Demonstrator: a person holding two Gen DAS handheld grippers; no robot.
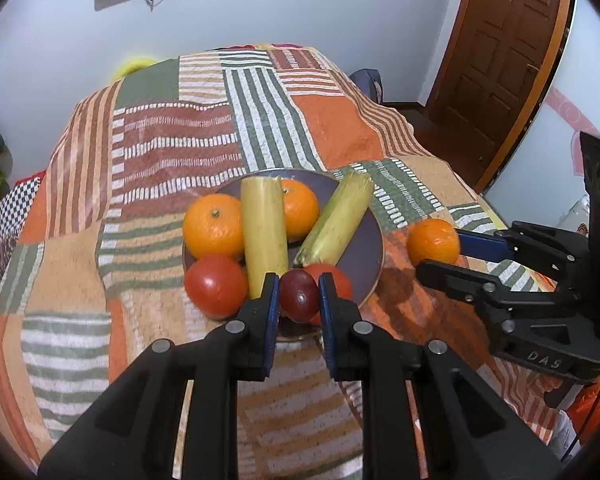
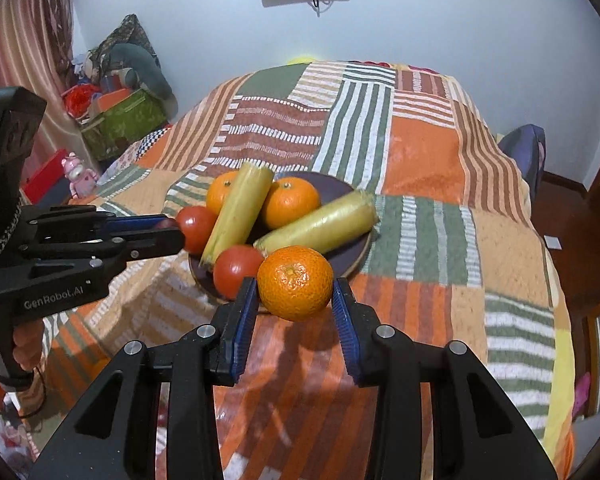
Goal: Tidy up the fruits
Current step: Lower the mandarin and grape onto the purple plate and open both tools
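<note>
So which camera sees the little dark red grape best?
The left wrist view: the grape sits front and centre, pinched in the left gripper jaws. The right wrist view shows only a reddish sliver at that gripper's tips.

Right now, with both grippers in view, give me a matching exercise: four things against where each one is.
Things:
1. grape
2. tangerine
3. corn cob
4. plate

Places:
A. lying on the plate beside a second cob
B. between the pads of the right gripper
C. resting on the patchwork cloth
D. between the pads of the left gripper

Pairs: 1-D, 2-B, 3-A, 4-C
</note>
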